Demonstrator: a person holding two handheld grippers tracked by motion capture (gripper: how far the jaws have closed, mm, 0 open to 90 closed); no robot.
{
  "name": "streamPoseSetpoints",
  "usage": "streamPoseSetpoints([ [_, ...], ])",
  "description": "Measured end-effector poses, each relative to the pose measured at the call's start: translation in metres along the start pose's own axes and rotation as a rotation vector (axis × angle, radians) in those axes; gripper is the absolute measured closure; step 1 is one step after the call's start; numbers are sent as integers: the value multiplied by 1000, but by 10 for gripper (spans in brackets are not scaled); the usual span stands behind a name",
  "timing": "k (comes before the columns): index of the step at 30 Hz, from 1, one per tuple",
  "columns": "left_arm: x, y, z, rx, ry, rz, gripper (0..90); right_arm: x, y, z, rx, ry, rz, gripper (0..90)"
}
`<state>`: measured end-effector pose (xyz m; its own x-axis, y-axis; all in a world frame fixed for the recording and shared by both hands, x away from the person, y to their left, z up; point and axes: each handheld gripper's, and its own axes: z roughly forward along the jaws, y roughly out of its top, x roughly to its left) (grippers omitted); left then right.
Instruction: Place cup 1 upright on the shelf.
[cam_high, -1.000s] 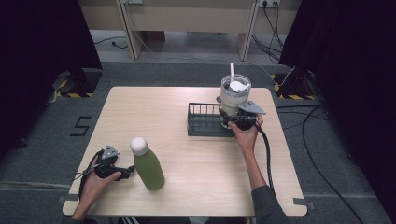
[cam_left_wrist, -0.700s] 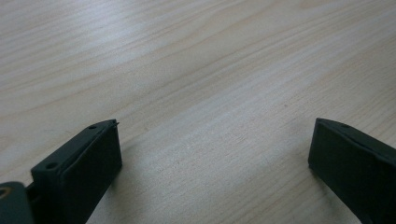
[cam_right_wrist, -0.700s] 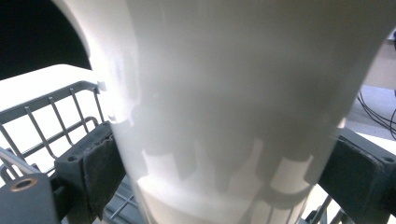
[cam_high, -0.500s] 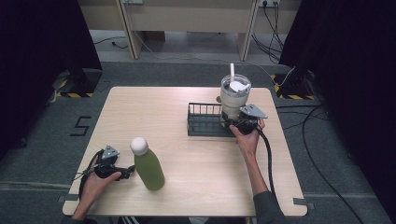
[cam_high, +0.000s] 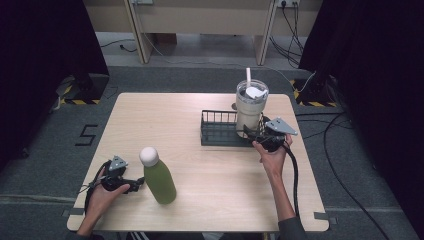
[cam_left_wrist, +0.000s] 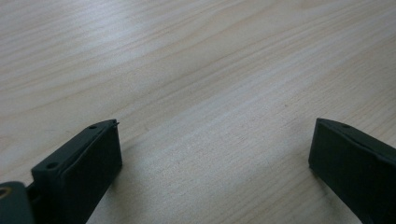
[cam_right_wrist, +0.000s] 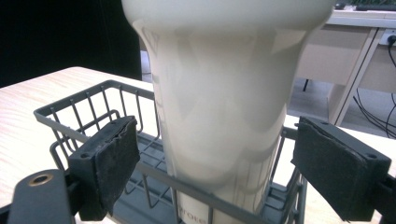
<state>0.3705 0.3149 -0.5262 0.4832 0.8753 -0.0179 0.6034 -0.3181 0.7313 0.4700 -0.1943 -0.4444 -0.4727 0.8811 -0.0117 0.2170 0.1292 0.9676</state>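
While standing in wire basket (cam_high: 220, 131) centre-right of frame, tumbler (cam_high: 249, 107) looks placed. Right gripper (cam_high: 254, 134) spread wide, off it; left gripper (cam_high: 132, 185) spread too, w/ green bottle (cam_high: 157, 175) next, prob.

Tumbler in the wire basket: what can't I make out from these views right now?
- Tumbler base, right gripper view: hidden behind the basket wires; the print there is cut off by the bottom edge.
- Tumbler contents, high view: lid covers them.
- Right gripper fingers: apart from the tumbler.
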Motion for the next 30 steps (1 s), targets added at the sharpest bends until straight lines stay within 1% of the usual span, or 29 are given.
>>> streamPoseSetpoints([
  [6, 0, 0, 0, 0, 0, 0, 18, 1, 0, -7, 0, 1, -5, 148],
  [8, 0, 0, 0, 0, 0, 0, 18, 2, 0, -10, -1, 4, -14, 148],
  [14, 0, 0, 0, 0, 0, 0, 18, 2, -4, -23, -5, 9, -25, 147],
  [17, 0, 0, 0, 0, 0, 0, 18, 1, -4, -26, -7, 9, -14, 148],
  [21, 0, 0, 0, 0, 0, 0, 18, 5, -4, -31, 2, 22, -24, 148],
  [30, 0, 0, 0, 0, 0, 0, 18, 18, -5, -43, 11, 63, -53, 149],
])
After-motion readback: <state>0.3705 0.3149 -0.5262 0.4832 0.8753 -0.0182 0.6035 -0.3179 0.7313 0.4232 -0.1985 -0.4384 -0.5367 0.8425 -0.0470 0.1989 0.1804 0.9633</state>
